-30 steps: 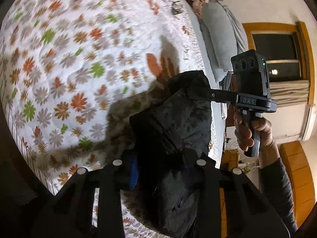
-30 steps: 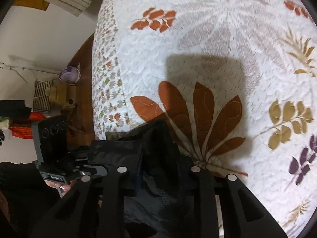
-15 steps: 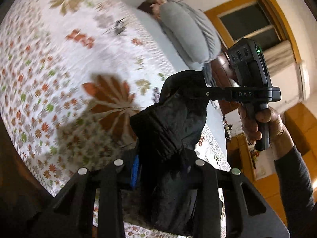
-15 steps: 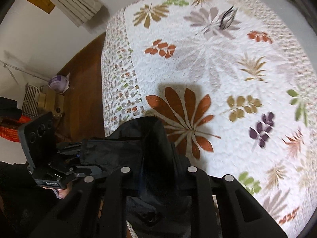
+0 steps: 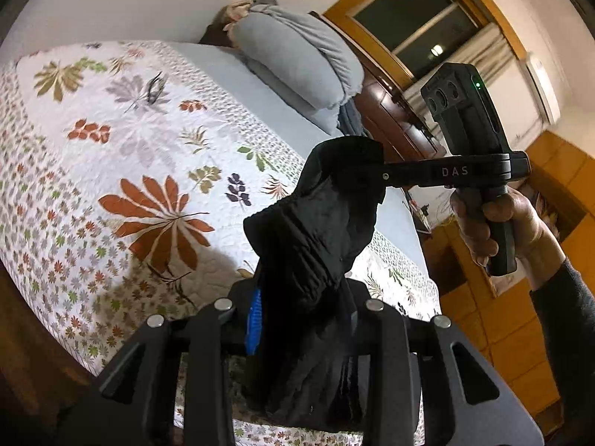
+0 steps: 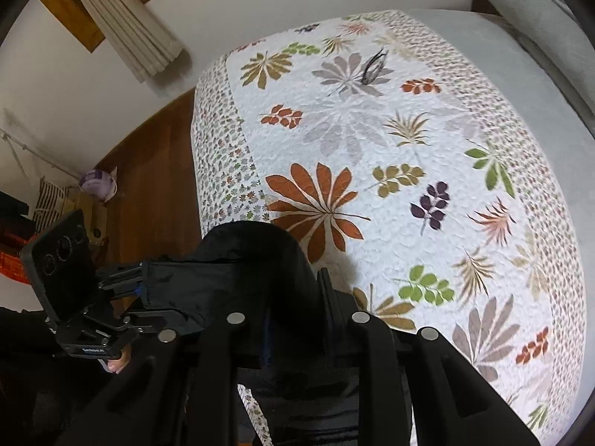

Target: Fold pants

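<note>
The black pants (image 5: 316, 245) hang in the air above the near edge of the bed (image 5: 148, 156), held up between both grippers and clear of the flowered quilt (image 6: 390, 156). The left gripper (image 5: 303, 319) is clamped on a bunch of the dark cloth, which fills the gap between its fingers and spills down below them; a blue pad (image 5: 254, 321) shows on the inside of one finger, pressed against the fabric. The right gripper (image 5: 362, 174) bites the top edge of the pants higher up and farther out over the bed, its fingertips buried in a fold of cloth, with the person's right hand (image 5: 494, 223) wrapped around its handle. In the right wrist view the same cloth is pinched tight between the right gripper's fingers (image 6: 323, 304), and a band of fabric runs sideways from there to the left gripper (image 6: 141, 293), which closes on its end. Across the bed from the pants, a small dark wire-like object (image 6: 372, 67) lies on the quilt; what it is cannot be made out. A grey pillow (image 5: 297, 63) sits at the head of the bed, and a window (image 5: 416, 29) with a wooden frame is beyond it.
</note>
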`<state>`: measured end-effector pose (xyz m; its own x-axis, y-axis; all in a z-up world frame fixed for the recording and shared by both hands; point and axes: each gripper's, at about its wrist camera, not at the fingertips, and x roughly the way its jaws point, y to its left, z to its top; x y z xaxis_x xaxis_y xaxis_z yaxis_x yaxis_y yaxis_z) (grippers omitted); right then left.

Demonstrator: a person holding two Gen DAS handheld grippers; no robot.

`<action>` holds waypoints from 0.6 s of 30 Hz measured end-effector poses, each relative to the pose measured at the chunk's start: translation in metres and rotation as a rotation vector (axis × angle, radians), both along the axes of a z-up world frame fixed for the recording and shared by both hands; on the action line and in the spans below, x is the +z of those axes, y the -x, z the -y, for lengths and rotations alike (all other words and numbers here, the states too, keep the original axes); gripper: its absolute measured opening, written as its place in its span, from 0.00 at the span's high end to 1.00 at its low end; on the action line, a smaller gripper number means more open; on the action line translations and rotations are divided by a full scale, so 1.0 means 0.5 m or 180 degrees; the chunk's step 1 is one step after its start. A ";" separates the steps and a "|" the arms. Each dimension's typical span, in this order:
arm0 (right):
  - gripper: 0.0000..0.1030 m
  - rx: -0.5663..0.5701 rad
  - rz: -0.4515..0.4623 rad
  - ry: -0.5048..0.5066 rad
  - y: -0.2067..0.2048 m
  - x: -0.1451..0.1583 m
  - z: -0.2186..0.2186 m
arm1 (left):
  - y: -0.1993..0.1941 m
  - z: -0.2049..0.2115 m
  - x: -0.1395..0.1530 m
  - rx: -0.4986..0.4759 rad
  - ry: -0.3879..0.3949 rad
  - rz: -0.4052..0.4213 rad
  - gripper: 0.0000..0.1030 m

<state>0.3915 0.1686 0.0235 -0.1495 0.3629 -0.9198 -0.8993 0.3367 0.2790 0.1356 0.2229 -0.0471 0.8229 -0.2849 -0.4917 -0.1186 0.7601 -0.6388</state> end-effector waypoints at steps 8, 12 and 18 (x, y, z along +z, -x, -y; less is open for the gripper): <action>0.79 -0.0142 0.0125 -0.0075 0.020 0.038 0.066 | 0.011 0.052 0.033 -0.0114 -0.0179 0.0052 0.71; 0.79 -0.0208 0.0171 -0.0099 0.029 0.051 0.093 | 0.017 0.074 0.047 -0.0174 -0.0248 0.0075 0.71; 0.79 -0.0317 0.0245 -0.0113 0.041 0.059 0.127 | 0.016 0.095 0.057 -0.0246 -0.0335 0.0063 0.71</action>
